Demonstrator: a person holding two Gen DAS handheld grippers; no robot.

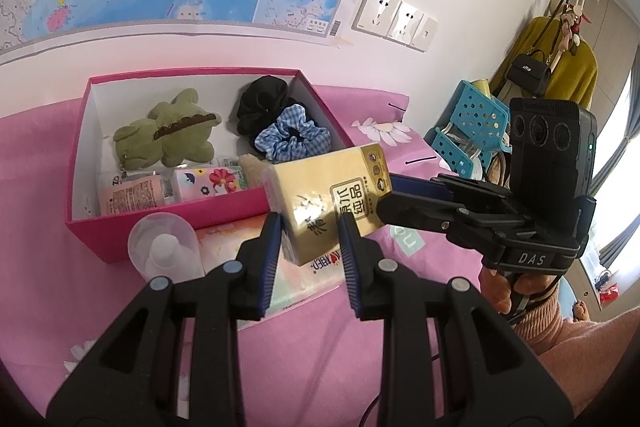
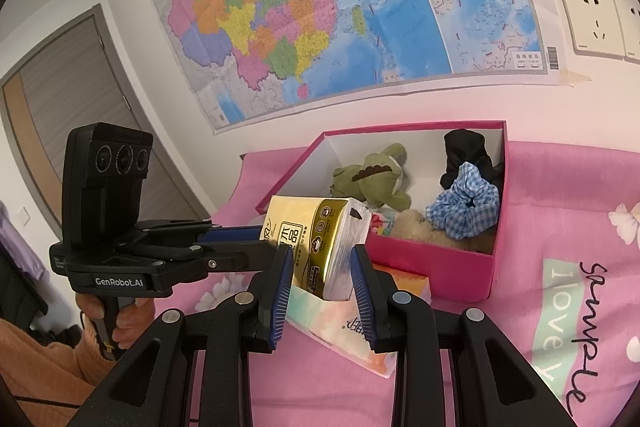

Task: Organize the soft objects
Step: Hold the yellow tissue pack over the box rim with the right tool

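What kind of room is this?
Probably a bedroom at home: a pink printed bedsheet under the pink box, a big map on the wall, and a yellow garment hanging with a handbag.

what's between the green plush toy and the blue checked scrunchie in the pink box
Just bare white box floor: in the left wrist view a clear strip separates the green plush toy from the blue checked scrunchie. The black scrunchie sits behind the checked one, not between them.

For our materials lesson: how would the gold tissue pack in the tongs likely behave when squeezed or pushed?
Probably squashy: the gold tissue pack shows soft stacked tissue at its end. Likely light for its size: the left tongs and right tongs hold it aloft between their pads. Its glossy wrapper may slip.
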